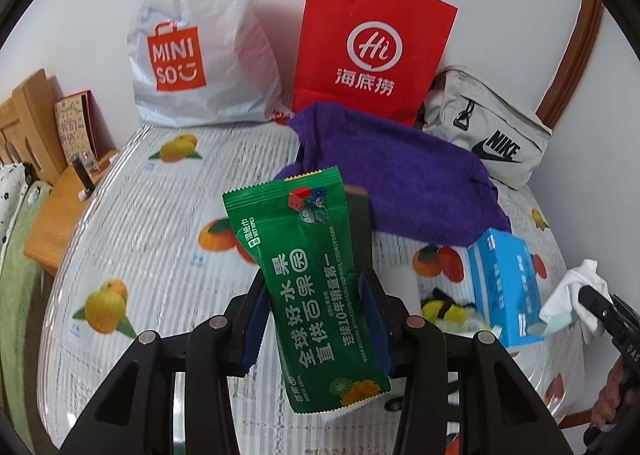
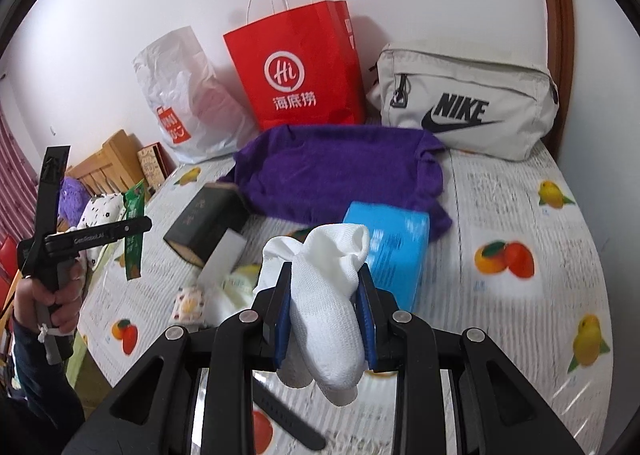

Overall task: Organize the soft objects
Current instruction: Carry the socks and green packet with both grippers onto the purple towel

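Observation:
In the left wrist view my left gripper (image 1: 316,307) is shut on a green wet-wipes packet (image 1: 312,279), held upright above the table. My right gripper (image 2: 325,301) is shut on a white sock (image 2: 328,295) that hangs down between its blue pads. The other hand's tool shows in each view: the right gripper (image 1: 592,301) with the sock (image 1: 572,291) at the right edge, the left gripper (image 2: 134,225) with the packet (image 2: 134,231) at the left. A purple towel (image 2: 340,179) lies spread at the back of the fruit-print tablecloth (image 2: 520,195).
A blue tissue box (image 2: 396,247), a dark box (image 2: 208,219) and a small patterned mask (image 2: 188,301) lie on the table. Behind stand a red paper bag (image 2: 300,71), a white Miniso bag (image 1: 196,51) and a beige Nike pouch (image 2: 464,107). A wooden stand (image 1: 32,127) is on the left.

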The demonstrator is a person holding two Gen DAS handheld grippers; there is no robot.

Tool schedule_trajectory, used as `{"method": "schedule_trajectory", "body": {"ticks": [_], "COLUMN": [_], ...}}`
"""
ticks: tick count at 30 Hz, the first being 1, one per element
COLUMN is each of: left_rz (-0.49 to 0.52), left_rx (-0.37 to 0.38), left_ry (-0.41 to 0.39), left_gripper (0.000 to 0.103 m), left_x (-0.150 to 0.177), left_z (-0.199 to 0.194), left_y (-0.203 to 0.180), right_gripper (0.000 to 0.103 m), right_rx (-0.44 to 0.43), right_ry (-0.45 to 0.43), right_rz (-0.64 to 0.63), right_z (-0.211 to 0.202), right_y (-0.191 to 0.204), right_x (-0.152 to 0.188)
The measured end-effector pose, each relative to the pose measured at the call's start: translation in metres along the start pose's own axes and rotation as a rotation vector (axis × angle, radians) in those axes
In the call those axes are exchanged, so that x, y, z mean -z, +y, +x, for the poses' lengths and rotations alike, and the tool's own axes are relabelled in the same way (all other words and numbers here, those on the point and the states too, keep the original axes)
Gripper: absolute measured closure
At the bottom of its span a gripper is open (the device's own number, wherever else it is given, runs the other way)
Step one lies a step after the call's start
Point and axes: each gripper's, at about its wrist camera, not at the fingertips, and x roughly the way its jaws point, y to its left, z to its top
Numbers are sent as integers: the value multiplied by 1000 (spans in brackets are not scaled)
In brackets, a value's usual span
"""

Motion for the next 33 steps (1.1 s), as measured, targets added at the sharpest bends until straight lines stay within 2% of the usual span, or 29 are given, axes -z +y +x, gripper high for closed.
{"method": "schedule_trajectory", "body": {"ticks": [15,33], "left_rz": [37,88], "left_rx": [-10,-16], "left_ry": [6,62], "left_gripper": [61,61], "left_x": [-57,-115], "left_z": [33,105], "left_y": [-17,-35], "right_gripper": [74,75], "right_rx": [8,66], "right_ry": [-21,44], "right_rz": [3,21], "right_z": [43,137], "right_y": [-19,-57], "right_x": [-71,-135]}}
